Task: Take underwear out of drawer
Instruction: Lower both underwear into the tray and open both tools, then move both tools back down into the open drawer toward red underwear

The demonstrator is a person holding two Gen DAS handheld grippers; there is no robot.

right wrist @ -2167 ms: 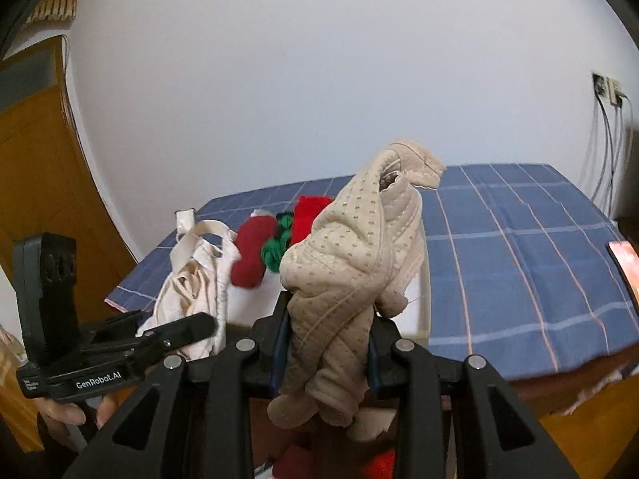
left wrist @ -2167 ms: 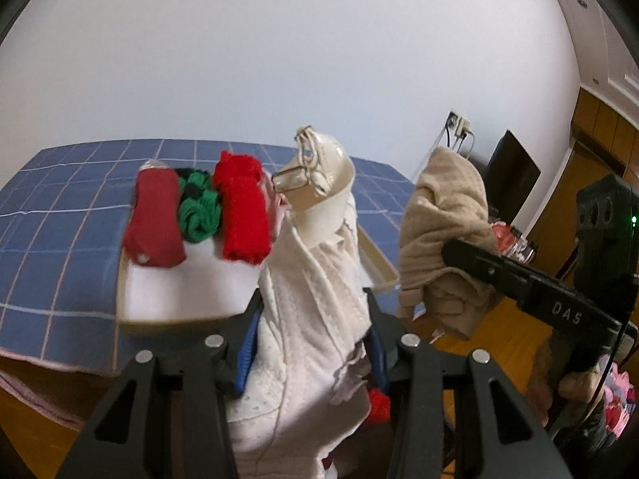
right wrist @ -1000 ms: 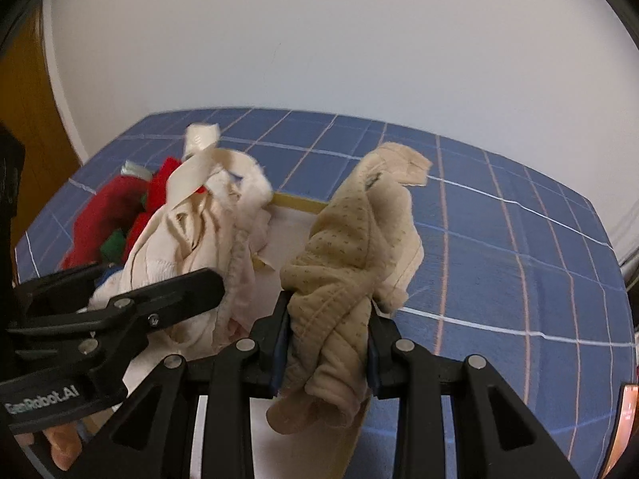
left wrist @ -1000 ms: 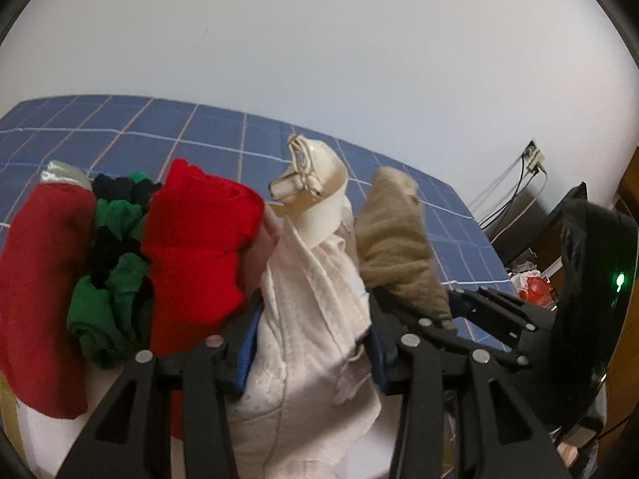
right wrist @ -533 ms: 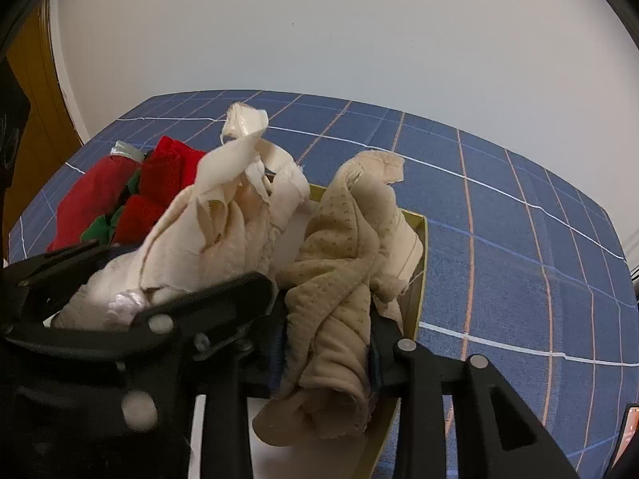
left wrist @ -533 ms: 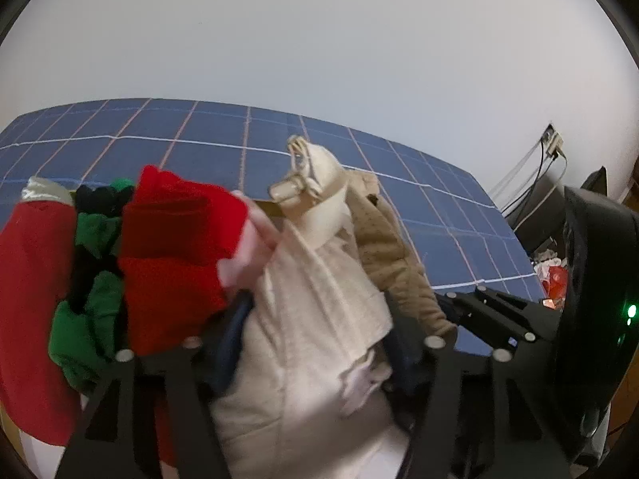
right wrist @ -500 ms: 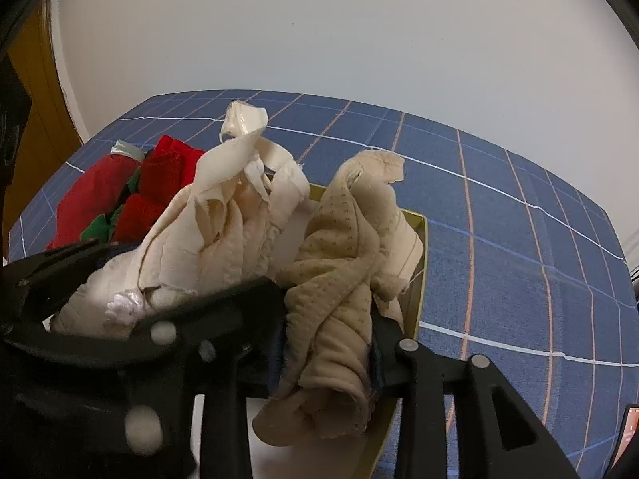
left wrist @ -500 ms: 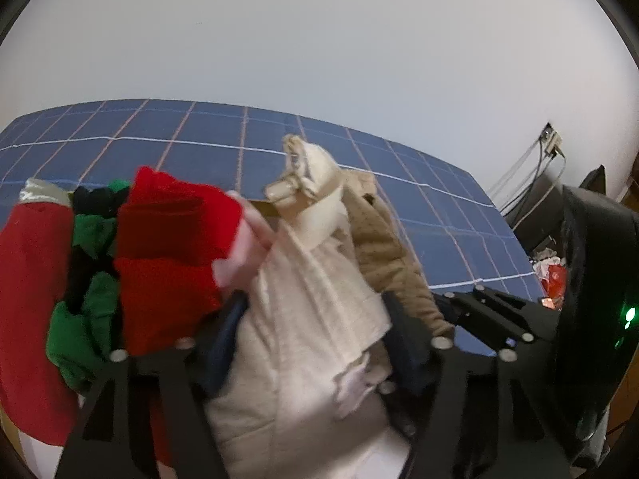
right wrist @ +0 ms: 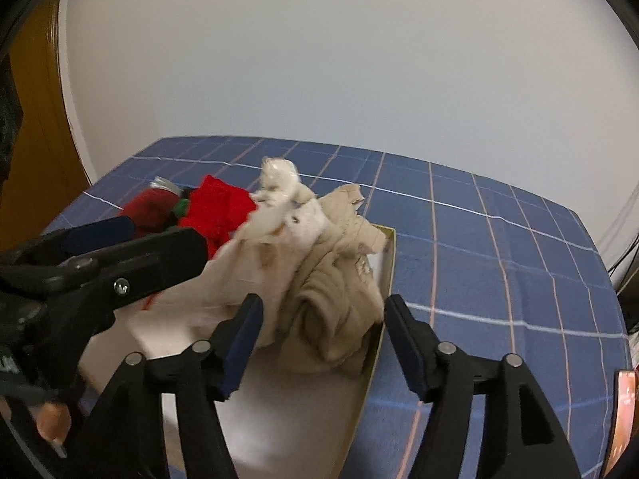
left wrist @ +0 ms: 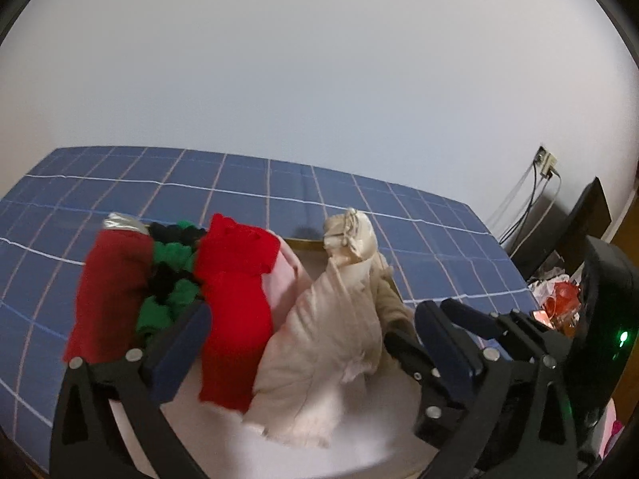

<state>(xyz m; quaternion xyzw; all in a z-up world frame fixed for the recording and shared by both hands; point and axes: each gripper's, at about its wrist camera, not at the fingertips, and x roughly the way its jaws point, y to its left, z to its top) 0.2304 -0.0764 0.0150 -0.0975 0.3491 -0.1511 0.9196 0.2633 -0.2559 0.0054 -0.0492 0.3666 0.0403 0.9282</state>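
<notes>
Cream underwear (left wrist: 319, 343) and tan underwear (right wrist: 339, 303) were found lying in the white tray (right wrist: 383, 279); left gripper (left wrist: 311, 343) and right gripper (right wrist: 319, 331), jaws just opened wide, held nothing.

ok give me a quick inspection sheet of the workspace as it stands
surface: blue checked cloth, shallow tray on it
job's things: cream garment and beige garment lie in the tray beside red rolls and a green one
clutter: red-lidded items off to the side
grippers: left gripper and right gripper open, jaws just opened, pads off the cloth
cables: wires hang from a wall socket
surroundings: plain white wall, wooden door
</notes>
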